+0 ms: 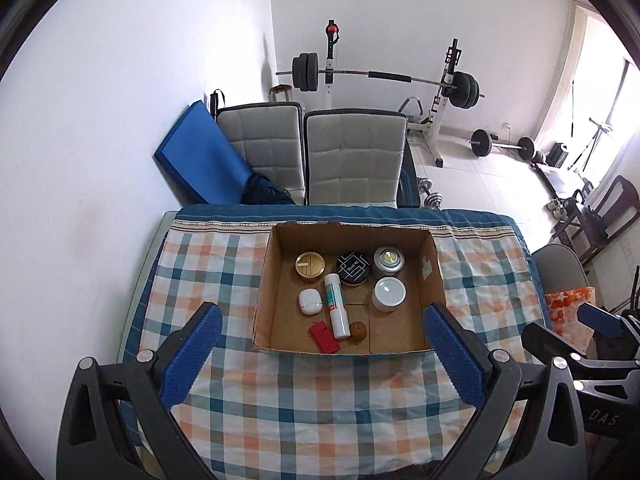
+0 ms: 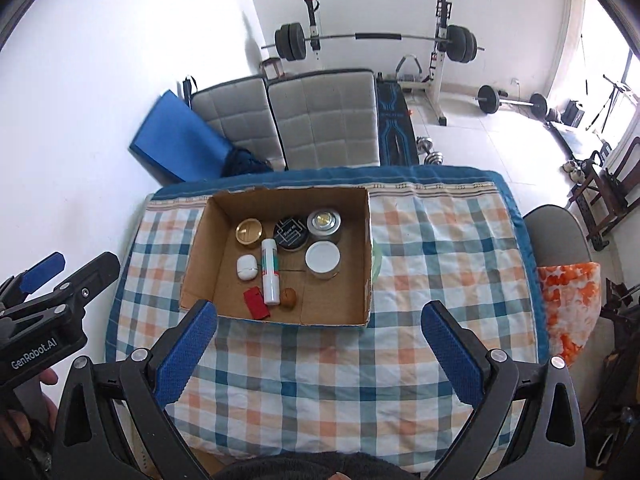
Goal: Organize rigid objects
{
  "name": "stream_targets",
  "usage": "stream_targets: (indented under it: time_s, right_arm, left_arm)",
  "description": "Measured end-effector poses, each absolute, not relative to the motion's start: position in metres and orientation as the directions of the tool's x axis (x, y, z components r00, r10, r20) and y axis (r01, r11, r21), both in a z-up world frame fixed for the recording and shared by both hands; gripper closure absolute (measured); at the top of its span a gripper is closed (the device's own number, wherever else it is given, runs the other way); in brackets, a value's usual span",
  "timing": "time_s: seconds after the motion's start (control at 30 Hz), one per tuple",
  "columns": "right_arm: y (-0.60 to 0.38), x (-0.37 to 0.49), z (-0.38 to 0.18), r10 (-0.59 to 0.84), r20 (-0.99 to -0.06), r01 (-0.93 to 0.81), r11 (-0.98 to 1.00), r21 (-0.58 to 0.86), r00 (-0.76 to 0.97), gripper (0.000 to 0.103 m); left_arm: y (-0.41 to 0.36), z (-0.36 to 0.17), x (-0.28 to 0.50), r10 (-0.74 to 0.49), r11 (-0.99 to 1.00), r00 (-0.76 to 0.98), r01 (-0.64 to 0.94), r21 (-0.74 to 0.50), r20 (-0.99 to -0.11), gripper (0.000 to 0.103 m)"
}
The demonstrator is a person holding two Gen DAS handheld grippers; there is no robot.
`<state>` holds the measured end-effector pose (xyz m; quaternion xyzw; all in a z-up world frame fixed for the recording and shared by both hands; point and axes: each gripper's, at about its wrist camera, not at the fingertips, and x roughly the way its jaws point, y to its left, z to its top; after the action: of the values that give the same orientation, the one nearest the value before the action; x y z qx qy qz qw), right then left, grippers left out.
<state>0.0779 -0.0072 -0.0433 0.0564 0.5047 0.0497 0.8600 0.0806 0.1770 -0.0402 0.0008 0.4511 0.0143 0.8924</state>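
An open cardboard box [image 1: 430, 276] [image 2: 200, 256] stands on the checked tablecloth. Inside lie a gold tin [image 1: 309, 266] [image 2: 249, 233], a black tin [image 1: 352, 268] [image 2: 291, 232], a silver tin [image 1: 388, 259] [image 2: 324, 221], a white-lidded jar [image 1: 389, 293] [image 2: 322, 258], a white tube [image 1: 336, 310] [image 2: 270, 270], a small white case [image 1: 310, 301] [image 2: 246, 267], a red block [image 1: 324, 337] [image 2: 256, 302] and a brown ball [image 1: 358, 331] [image 2: 289, 297]. My left gripper [image 1: 322, 354] is open and empty, held above the cloth before the box. My right gripper [image 2: 320, 350] is open and empty, likewise.
Two grey padded chairs [image 1: 352, 156] stand behind the table. A blue mat [image 1: 200, 160] leans on the left wall. A barbell rack [image 1: 384, 78] is at the back. An orange-and-white bag [image 2: 568, 304] hangs at the table's right edge. Something pale green [image 2: 376, 260] peeks out right of the box.
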Motion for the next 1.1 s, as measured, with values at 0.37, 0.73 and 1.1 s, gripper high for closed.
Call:
stream_targets:
  time_s: [0.37, 0.73, 1.1]
  right_arm:
    - [-0.026, 0.057, -0.012, 0.076, -0.824, 0.020, 0.994, 0.106, 0.561, 0.000]
    - [-0.025, 0.048, 0.005, -0.003, -0.778, 0.037, 0.999, 0.026, 0.628, 0.000]
    - [-0.028, 0.045, 0.012, -0.009, -0.766, 0.045, 0.999, 0.026, 0.643, 0.000]
  left_arm:
    - [0.166, -0.023, 0.066, 0.034, 0.999, 0.637, -0.020, 0.028, -0.770, 0.000]
    - [0.162, -0.025, 0.062, 0.036, 0.999, 0.639, -0.021, 0.029, -0.768, 0.000]
    - [0.161, -0.017, 0.058, 0.045, 0.999, 0.658, -0.033, 0.030, -0.752, 0.000]
